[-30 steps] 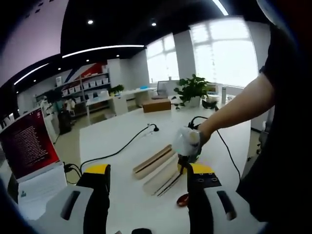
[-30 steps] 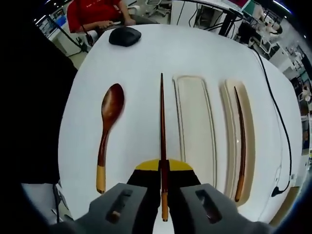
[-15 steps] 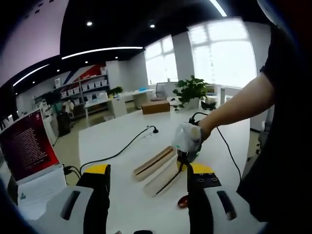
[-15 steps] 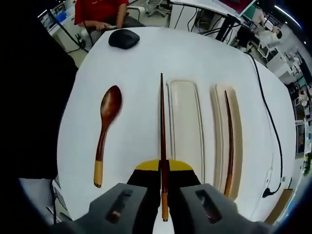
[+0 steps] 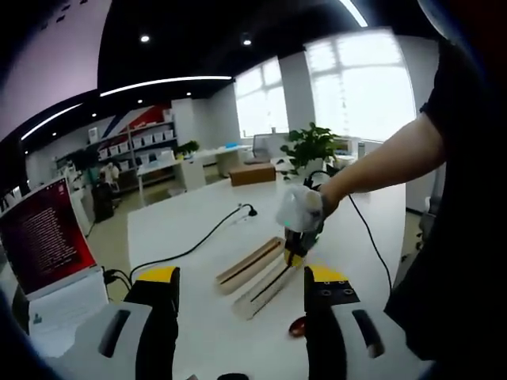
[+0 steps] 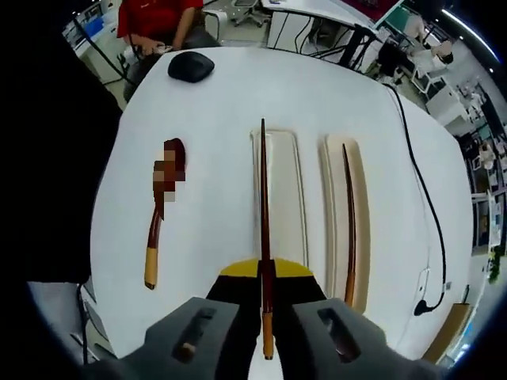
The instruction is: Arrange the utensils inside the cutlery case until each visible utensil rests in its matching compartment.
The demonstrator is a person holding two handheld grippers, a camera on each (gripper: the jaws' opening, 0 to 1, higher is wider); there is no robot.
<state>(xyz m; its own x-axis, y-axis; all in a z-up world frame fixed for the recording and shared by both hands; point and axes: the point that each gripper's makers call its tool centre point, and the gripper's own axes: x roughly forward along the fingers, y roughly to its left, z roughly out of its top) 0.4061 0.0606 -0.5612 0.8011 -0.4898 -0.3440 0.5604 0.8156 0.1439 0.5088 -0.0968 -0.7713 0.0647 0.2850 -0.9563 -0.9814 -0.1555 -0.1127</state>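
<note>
Right gripper (image 6: 264, 294) clamped on a dark wooden chopstick (image 6: 263, 229), held above white round table (image 6: 261, 87). Second dark chopstick (image 6: 349, 226) lies in the far-right tray of the cream two-slot cutlery case (image 6: 315, 198). Wooden spoon with yellow handle tip (image 6: 156, 226) lies left; black mouse (image 6: 190, 66) sits near the table's far edge.

Bright daylight floods my left gripper view from blown-out windows (image 5: 364, 87), with ceiling strips (image 5: 166, 79) glowing overhead. My right gripper view is evenly lit; the white bench (image 6: 214, 103) glares, edges bending fisheye-style.
</note>
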